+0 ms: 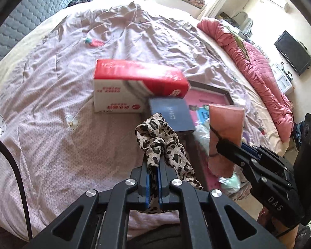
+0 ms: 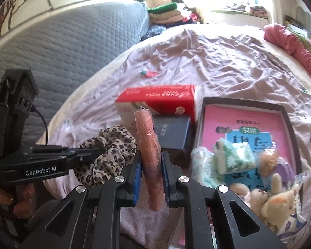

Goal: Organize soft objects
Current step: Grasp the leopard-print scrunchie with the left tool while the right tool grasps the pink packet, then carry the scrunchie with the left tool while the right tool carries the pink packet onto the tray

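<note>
On the bed, covered by a wrinkled lilac sheet, the sorting appears to be midway. Beside a red and white carton and a dark blue box, a shallow dark-rimmed tray serves as the collection container. It holds a pink booklet lying flat, and on top of it a green-patterned tissue pack, plush toys and clear wrapped packets; these items are judged already placed. Two soft items remain outside the tray, both lifted above the bed. The left gripper has its fingers closed on a leopard-print scrunchie. The right gripper has its fingers clamped on a salmon-pink folded cloth pack, held upright just left of the tray.
</note>
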